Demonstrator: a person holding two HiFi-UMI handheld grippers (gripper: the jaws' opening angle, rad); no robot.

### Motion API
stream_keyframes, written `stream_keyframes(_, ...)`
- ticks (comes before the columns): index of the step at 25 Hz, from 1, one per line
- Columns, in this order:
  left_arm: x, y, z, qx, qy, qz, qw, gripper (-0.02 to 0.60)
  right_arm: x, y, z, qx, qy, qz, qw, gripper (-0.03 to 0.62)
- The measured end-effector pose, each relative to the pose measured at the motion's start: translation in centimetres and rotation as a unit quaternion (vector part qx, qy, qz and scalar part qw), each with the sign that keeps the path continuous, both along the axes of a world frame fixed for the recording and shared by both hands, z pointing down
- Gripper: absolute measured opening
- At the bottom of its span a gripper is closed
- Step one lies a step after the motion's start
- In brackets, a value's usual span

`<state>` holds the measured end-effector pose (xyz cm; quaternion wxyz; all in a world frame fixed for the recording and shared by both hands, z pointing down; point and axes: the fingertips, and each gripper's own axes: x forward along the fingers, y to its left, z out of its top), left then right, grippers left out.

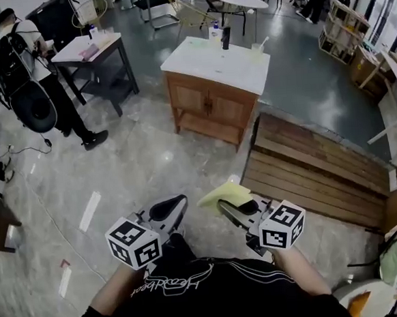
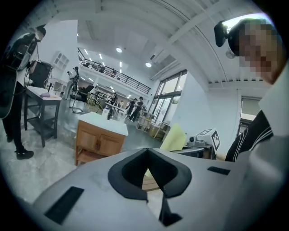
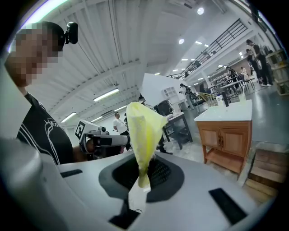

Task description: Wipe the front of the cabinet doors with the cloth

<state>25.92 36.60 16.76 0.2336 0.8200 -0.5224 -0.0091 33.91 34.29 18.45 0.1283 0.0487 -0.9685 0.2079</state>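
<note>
While standing well back from wooden cabinet, grips yellow cloth in right hand-held gripper, jaws clamped tight on its lower end, with the rest sticking up above them. Holds left hand-held gripper just beside the right, jaws closed together on nothing. Points both over marble floor toward closed cabinet doors under white tabletop. Holds cloth well apart from doors. Shows person with backpack at far left.
</note>
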Motion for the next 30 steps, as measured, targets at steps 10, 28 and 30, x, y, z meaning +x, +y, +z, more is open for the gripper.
stream_keyframes(10,-14.7,-8.2,3.9,-0.04,0.021,-0.006,0.9989,0.006,-14.4,-7.2,3.6,-0.037,0.026,-0.001,0.999,0.04)
stream_keyframes(28,-24.4,-20.6,8.4,-0.076,0.039,0.035,0.9957,0.006,-23.2,-19.0,7.0,-0.021,0.076,0.065,0.995,0.04)
stream_keyframes(30,-24.6,-22.6,9.4,-0.085,0.04,0.035,0.9949,0.006,-23.5,-21.0,8.4,-0.019,0.088,0.064,0.994,0.04)
